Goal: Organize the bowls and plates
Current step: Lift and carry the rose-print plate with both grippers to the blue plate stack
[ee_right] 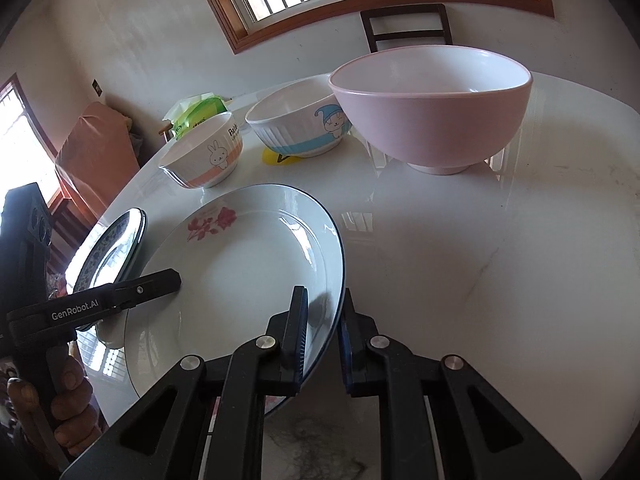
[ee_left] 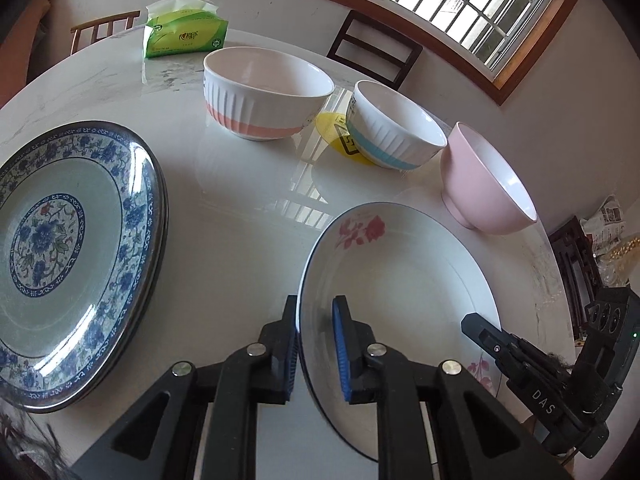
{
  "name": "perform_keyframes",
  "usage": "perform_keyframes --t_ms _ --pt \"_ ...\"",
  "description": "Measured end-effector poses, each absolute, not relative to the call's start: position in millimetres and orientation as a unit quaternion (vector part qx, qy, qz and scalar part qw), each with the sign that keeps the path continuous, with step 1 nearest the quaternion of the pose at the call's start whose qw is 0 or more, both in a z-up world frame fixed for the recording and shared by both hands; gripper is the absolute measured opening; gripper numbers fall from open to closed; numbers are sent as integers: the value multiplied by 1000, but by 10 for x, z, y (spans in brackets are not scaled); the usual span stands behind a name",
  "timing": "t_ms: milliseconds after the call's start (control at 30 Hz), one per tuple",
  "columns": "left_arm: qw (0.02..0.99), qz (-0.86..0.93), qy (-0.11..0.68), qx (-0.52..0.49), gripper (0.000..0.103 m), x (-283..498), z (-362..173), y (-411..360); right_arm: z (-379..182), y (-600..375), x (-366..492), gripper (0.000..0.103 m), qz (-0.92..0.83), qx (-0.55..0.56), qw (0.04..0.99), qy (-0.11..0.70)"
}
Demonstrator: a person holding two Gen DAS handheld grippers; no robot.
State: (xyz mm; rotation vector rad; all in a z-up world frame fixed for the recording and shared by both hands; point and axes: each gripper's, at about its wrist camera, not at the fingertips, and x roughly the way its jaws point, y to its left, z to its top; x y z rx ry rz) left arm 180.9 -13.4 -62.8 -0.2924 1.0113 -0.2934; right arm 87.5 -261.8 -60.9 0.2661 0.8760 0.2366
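Note:
A white plate with red flowers (ee_left: 400, 276) (ee_right: 248, 264) is held between both grippers, tilted a little above the marble table (ee_left: 240, 184). My left gripper (ee_left: 316, 344) straddles its left rim, jaws closed on it. My right gripper (ee_right: 324, 336) clamps its right rim; it also shows in the left wrist view (ee_left: 480, 332). A stack of blue-patterned plates (ee_left: 68, 252) (ee_right: 112, 252) lies to the left. Three bowls stand behind: orange-banded (ee_left: 264, 92) (ee_right: 204, 152), blue-banded (ee_left: 396, 128) (ee_right: 300, 120), pink (ee_left: 488, 180) (ee_right: 432, 104).
A green tissue pack (ee_left: 184, 32) (ee_right: 196, 114) sits at the table's far side. A yellow sticker (ee_left: 340, 136) lies between the bowls. Dark chairs (ee_left: 376, 48) (ee_right: 408, 24) stand behind the table. The table edge curves close on the right (ee_left: 560, 280).

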Motion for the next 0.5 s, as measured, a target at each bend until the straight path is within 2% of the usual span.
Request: perform_keyframes --t_ms 500 --pt "865 -119 462 -156 16 1408 -318 189 -410 -2436 522 15 132 137 891 412"
